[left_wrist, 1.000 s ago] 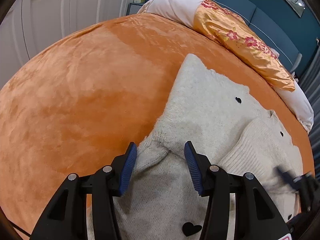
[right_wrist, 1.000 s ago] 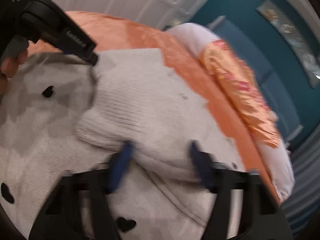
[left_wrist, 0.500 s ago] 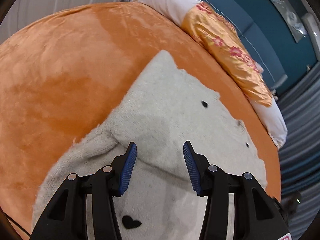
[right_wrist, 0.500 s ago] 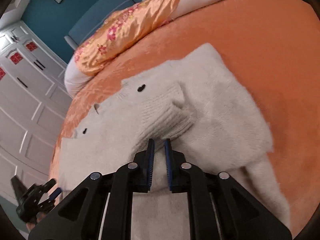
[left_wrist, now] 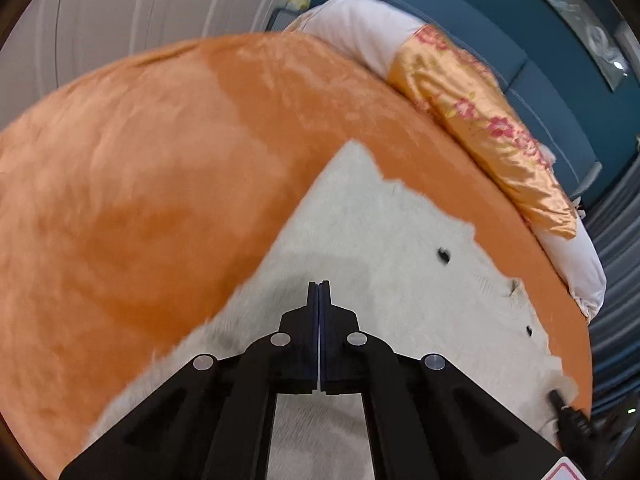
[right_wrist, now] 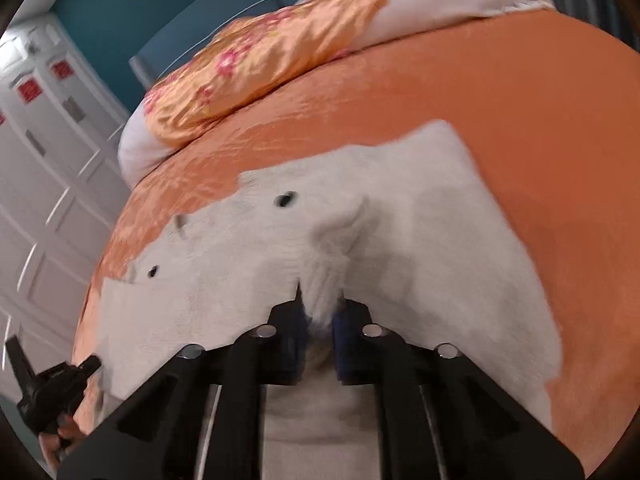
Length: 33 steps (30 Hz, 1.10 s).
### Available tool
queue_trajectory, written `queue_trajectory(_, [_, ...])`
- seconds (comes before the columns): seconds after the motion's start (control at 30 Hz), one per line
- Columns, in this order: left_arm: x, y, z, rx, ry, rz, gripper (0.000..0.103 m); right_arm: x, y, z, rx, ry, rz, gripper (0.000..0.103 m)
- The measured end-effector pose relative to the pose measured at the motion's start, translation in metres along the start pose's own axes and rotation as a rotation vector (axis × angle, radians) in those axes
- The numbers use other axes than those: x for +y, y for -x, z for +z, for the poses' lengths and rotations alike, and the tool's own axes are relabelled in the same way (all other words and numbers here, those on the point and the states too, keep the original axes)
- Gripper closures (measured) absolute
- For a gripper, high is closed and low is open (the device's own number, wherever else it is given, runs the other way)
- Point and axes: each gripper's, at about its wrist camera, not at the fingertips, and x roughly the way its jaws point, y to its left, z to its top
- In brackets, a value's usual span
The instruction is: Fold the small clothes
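Observation:
A small cream fuzzy cardigan [left_wrist: 380, 248] with black heart buttons lies spread on the orange bedspread [left_wrist: 140, 168]. My left gripper [left_wrist: 319, 292] is shut over the cardigan's left part; its jaws meet with no cloth visible between them. The other gripper shows at the lower right edge of this view [left_wrist: 568, 412]. In the right wrist view my right gripper [right_wrist: 320, 304] is shut on a bunched ribbed fold of the cardigan [right_wrist: 400, 216], which puckers up between the jaws. The left gripper [right_wrist: 52, 380] shows at the cardigan's left edge.
An orange floral satin cover [left_wrist: 488, 128] over a white pillow [left_wrist: 356, 28] lies along the head of the bed, against a teal headboard [left_wrist: 540, 64]. White wardrobe doors [right_wrist: 36, 184] stand beside the bed. Grey curtains [left_wrist: 616, 280] hang on the right.
My left gripper has closed from wide open to shut. My right gripper has taken a thicker bunch of the cardigan between its jaws and pulled it into a pucker.

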Motion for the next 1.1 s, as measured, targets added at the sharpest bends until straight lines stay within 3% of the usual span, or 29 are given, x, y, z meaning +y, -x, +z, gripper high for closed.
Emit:
queue_trajectory(0.03, [-0.004,0.008,0.004,-0.045,-0.025,0.006,0.103,0.008,0.015,0.005,-0.062,0.02,0.064,0.094])
queue_trajectory(0.1, [-0.008,0.03,0.013,-0.157,-0.067,0.014,0.103,0.014,0.056,0.015,-0.222,0.005,0.275,0.094])
queue_trajectory(0.13, [-0.007,0.037,0.016,-0.184,-0.071,0.014,0.103,0.011,0.061,0.016,-0.253,-0.003,0.299,0.094])
queue_trajectory(0.17, [-0.005,0.039,0.017,-0.18,-0.067,0.019,0.103,0.002,0.05,0.015,-0.221,-0.01,0.234,0.094])
queue_trajectory(0.27, [0.01,0.025,0.009,-0.025,-0.001,-0.047,0.103,-0.034,-0.026,0.0,0.075,-0.062,-0.042,0.094])
queue_trajectory(0.37, [0.02,0.02,-0.018,0.092,0.055,-0.135,0.097,-0.045,-0.021,-0.007,0.04,-0.108,0.017,0.094])
queue_trajectory(0.43, [0.022,0.013,-0.03,0.134,0.063,-0.144,0.074,-0.046,-0.02,-0.008,0.037,-0.118,0.028,0.094])
queue_trajectory(0.53, [0.022,-0.002,-0.032,0.148,0.087,-0.125,0.066,-0.05,-0.024,-0.012,0.047,-0.133,0.033,0.094])
queue_trajectory(0.63, [0.026,-0.021,-0.022,0.171,0.14,-0.137,0.07,-0.049,-0.026,-0.008,0.06,-0.133,0.032,0.09])
queue_trajectory(0.67, [0.026,-0.023,-0.018,0.163,0.143,-0.132,0.078,-0.045,-0.025,-0.006,0.066,-0.125,0.023,0.09])
queue_trajectory(0.7, [0.024,-0.022,-0.011,0.141,0.14,-0.121,0.1,-0.043,-0.019,-0.004,0.064,-0.113,0.015,0.09])
queue_trajectory(0.73, [0.022,-0.02,-0.006,0.117,0.137,-0.123,0.099,-0.039,-0.012,-0.002,0.045,-0.103,0.03,0.092])
queue_trajectory(0.8, [0.02,-0.003,0.004,0.025,0.123,-0.119,0.1,-0.021,0.026,0.001,-0.099,-0.055,0.172,0.093])
queue_trajectory(0.87, [0.018,0.019,0.008,-0.082,0.069,-0.066,0.1,-0.013,0.037,-0.001,-0.155,0.002,0.171,0.094])
queue_trajectory(0.93, [0.021,0.017,0.006,-0.095,0.042,-0.039,0.099,-0.025,0.004,-0.008,-0.027,0.017,0.018,0.094])
queue_trajectory(0.97, [0.023,0.008,0.001,-0.057,0.023,-0.018,0.099,-0.042,-0.025,-0.016,0.094,-0.026,-0.074,0.095])
queue_trajectory(1.03, [0.026,-0.01,-0.01,-0.004,0.004,0.033,0.099,-0.051,-0.019,-0.016,0.074,-0.084,-0.019,0.094])
queue_trajectory(1.1, [0.032,-0.016,-0.022,0.001,-0.018,0.043,0.096,-0.041,-0.006,-0.012,0.056,-0.059,-0.044,0.089])
